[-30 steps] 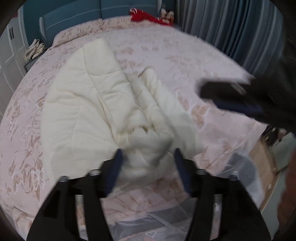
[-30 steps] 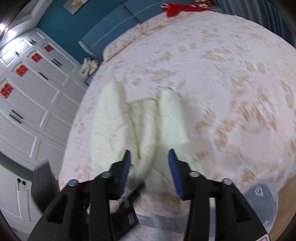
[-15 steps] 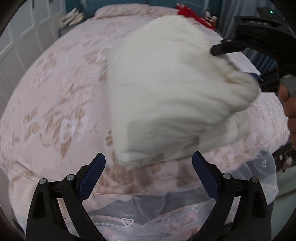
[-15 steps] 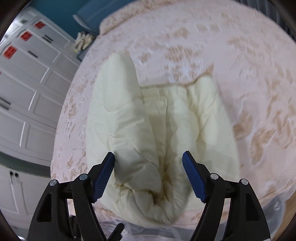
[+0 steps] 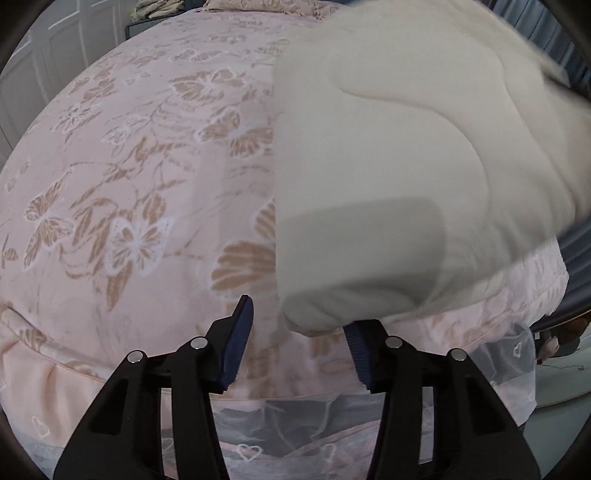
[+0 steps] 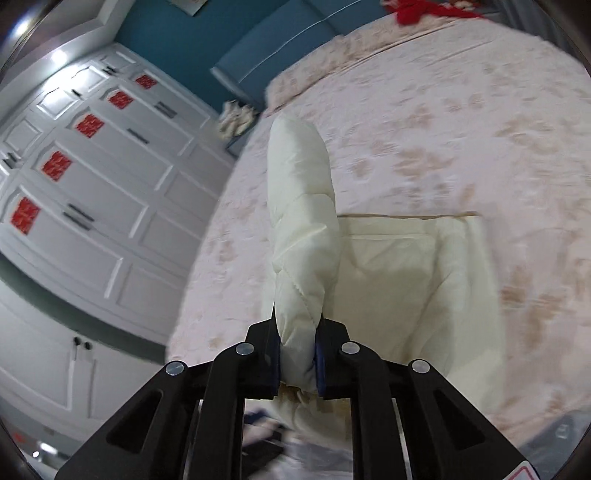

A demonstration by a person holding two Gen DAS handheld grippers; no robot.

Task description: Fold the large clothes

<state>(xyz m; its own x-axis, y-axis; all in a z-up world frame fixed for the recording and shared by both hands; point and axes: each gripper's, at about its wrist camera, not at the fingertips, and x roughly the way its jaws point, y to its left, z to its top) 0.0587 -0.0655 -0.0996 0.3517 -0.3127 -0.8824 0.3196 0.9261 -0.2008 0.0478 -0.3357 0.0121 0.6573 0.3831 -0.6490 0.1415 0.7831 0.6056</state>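
Observation:
A cream padded coat (image 6: pixel 399 280) lies on the pink floral bed (image 6: pixel 461 122). My right gripper (image 6: pixel 297 352) is shut on a thick fold of the coat (image 6: pixel 301 229) and holds it lifted, so the fold stands up from the bed. In the left wrist view the lifted coat (image 5: pixel 406 147) fills the upper right and hangs just above my left gripper (image 5: pixel 299 343), which is open and empty near the bed's front edge. Its right finger is partly hidden under the coat's lower edge.
White wardrobe doors (image 6: pixel 92 177) with red stickers stand left of the bed. A blue headboard (image 6: pixel 280 40) and a red item (image 6: pixel 417 11) are at the far end. Sheer lace trim (image 5: pixel 513 354) hangs off the bed edge.
My right gripper has closed on a fold of the coat and lifted it. My left gripper has narrowed its opening and come closer under the coat's lower edge.

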